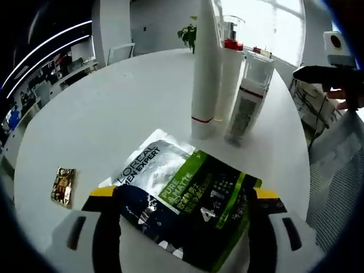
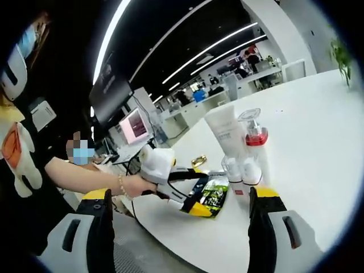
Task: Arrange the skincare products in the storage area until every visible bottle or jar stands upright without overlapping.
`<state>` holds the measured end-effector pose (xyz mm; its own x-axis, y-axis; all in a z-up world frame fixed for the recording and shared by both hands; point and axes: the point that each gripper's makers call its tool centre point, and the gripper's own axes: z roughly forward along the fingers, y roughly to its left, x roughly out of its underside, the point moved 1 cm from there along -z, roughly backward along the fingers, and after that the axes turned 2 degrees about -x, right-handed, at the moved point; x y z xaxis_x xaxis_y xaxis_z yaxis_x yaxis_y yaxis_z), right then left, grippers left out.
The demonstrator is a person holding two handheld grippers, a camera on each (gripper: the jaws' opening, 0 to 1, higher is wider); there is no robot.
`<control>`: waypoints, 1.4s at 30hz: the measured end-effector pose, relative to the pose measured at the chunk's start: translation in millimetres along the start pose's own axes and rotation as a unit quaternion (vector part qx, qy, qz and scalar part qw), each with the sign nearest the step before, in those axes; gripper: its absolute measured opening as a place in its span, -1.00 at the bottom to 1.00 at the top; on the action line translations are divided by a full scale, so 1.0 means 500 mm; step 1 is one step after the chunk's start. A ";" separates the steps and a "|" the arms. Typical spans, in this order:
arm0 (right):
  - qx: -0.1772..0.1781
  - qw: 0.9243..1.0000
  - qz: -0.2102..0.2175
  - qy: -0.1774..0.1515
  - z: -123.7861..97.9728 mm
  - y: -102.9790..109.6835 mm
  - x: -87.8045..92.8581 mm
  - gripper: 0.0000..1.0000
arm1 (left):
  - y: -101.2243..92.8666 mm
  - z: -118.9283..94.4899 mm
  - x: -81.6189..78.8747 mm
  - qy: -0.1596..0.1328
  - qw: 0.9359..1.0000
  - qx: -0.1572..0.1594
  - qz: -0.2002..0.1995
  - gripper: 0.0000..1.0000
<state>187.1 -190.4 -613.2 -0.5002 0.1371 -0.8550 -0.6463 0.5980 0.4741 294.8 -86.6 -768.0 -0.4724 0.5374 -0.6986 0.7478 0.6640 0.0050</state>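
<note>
While the green-and-silver skincare pack (image 1: 187, 199) lies flat at the near edge of the white round table (image 1: 102, 114), the left gripper (image 1: 182, 227) has it clamped between its yellow-tipped jaws. Just beyond, the white tube (image 1: 203, 79), red-collared pump bottle (image 1: 228, 79) and clear bottle (image 1: 247, 102) stand upright, close together. A small gold sachet (image 1: 63, 186) lies apart. The right gripper (image 2: 182, 227) hangs spread, holding nothing.
</note>
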 end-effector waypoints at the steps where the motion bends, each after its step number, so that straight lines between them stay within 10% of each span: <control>1: 0.000 1.000 0.000 0.000 0.000 0.000 0.000 0.99 | -0.002 0.000 -0.001 0.000 1.000 -0.004 -0.002 0.77; 24: -0.004 1.000 -0.004 0.004 0.001 0.002 0.004 0.99 | -0.011 -0.020 -0.022 -0.024 1.000 0.001 -0.008 0.73; 42: 0.034 0.999 -0.018 0.019 -0.004 -0.026 0.017 0.99 | 0.005 -0.104 0.020 -0.025 0.999 -0.026 -0.041 0.88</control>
<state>190.0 -198.8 -626.4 -0.4991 0.0848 -0.8624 -0.6251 0.6540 0.4261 267.6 -52.4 -737.8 -0.5058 0.4542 -0.7334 0.6820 0.7312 -0.0175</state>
